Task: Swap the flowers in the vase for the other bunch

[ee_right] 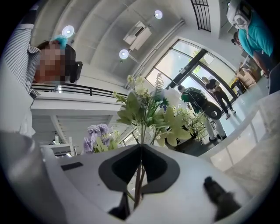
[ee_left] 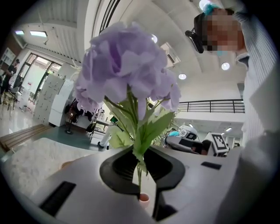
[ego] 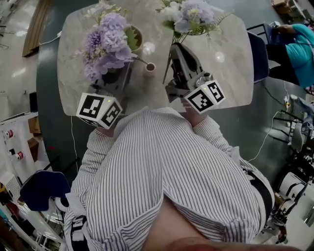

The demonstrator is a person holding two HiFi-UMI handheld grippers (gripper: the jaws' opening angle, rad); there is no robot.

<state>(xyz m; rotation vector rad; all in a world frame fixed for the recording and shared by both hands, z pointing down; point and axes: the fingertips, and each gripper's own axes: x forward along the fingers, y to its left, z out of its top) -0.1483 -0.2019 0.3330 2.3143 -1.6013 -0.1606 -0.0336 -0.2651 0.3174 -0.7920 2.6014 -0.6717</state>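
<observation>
My left gripper [ego: 116,78] is shut on the stems of a purple flower bunch [ego: 105,46], which stands upright over the left half of the round marble table [ego: 230,63]. In the left gripper view the thin green stems pass between the pinched jaws of the left gripper [ee_left: 139,169], under the purple flower bunch [ee_left: 124,65]. A small pink vase [ego: 149,68] stands on the table between the two grippers, and its mouth [ee_left: 143,198] shows just below the left jaws. My right gripper [ego: 175,51] is shut on the stems of a white and pale-blue bunch [ego: 189,14]. Those stems run through the jaws of the right gripper [ee_right: 140,173], below the white and pale-blue bunch [ee_right: 148,109].
A dark chair [ego: 258,56] stands at the table's right edge, with a person in a teal shirt [ego: 300,49] beyond it. A blue chair [ego: 41,188] is at the lower left. Cables and equipment lie on the floor to the right [ego: 294,142].
</observation>
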